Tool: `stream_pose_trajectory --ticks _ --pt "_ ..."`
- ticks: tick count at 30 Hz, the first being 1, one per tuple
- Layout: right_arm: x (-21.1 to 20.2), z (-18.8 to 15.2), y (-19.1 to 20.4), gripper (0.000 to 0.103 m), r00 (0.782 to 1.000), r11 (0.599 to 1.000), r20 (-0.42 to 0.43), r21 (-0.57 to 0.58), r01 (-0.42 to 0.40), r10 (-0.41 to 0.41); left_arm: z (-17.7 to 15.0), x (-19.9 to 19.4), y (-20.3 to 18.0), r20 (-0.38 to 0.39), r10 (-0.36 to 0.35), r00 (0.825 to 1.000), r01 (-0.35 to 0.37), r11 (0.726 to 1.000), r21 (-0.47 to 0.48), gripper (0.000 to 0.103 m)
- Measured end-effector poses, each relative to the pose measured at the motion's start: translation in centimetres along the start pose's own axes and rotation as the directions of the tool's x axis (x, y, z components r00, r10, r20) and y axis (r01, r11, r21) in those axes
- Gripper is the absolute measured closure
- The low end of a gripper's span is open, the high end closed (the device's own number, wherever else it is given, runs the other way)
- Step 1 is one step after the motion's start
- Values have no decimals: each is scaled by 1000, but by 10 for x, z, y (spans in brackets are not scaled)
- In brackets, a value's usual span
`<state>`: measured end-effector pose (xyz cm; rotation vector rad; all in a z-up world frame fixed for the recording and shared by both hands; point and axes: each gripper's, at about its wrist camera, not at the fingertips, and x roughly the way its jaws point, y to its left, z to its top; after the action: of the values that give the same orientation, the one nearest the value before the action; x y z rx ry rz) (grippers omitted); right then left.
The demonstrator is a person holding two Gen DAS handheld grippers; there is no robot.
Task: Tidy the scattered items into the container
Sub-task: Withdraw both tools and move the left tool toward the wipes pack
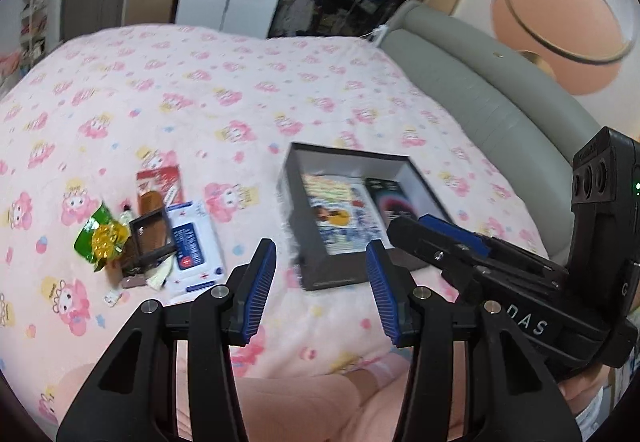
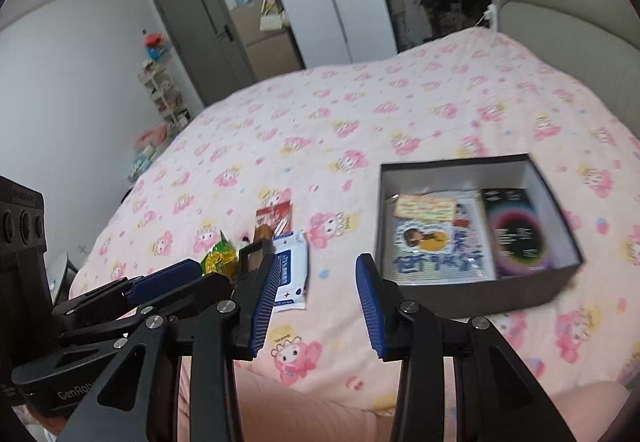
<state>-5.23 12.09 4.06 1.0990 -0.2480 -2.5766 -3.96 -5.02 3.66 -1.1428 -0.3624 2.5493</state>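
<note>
A bed covered by a pink blanket [image 1: 248,90] printed with cartoon figures is seen from both wrist views, with a grey padded headboard [image 1: 472,90] along its far side. On the blanket a dark box [image 2: 476,298] with a pale inner wall is set open-topped, and inside it two flat things are laid side by side: a bright printed packet [image 2: 436,238] toward the left and a black packet with a pink ring [image 2: 518,232] toward the right, the two touching or nearly so. Well apart from the box, to its left, a small heap of loose things is gathered: a white and blue wipes pack [image 1: 194,242], a dark square frame-like case [image 1: 152,238] just beside it, a green and yellow wrapper [image 1: 100,238] at the left edge of the heap, and a red and white packet [image 1: 158,180] behind, with a few small scraps in front that cannot be made out. The left gripper [image 1: 322,282] is held above the blanket between the heap and the box, its blue-padded jaws spread apart with nothing between them. The right gripper [image 2: 316,298] is likewise held over the blanket, its jaws spread wide and nothing gripped, the wipes pack lying just beyond its left finger and the box just beyond its right finger. Each gripper is seen at the edge of the other's view
</note>
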Motion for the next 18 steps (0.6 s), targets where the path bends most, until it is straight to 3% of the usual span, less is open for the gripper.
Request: stream_pose_trajectory --ticks 7,11,18 --pt "59 11 20 68 996 998 -83 -53 -18 14 3 30 57 -60 73 995 -79 993 -91 56" --pt "95 11 35 68 990 997 -143 -77 -24 13 8 52 90 -135 125 983 -146 977 -153 56" --pt "158 -2 22 68 961 998 -276 -60 14 -30 -6 121 151 -300 70 952 -176 922 -344 57"
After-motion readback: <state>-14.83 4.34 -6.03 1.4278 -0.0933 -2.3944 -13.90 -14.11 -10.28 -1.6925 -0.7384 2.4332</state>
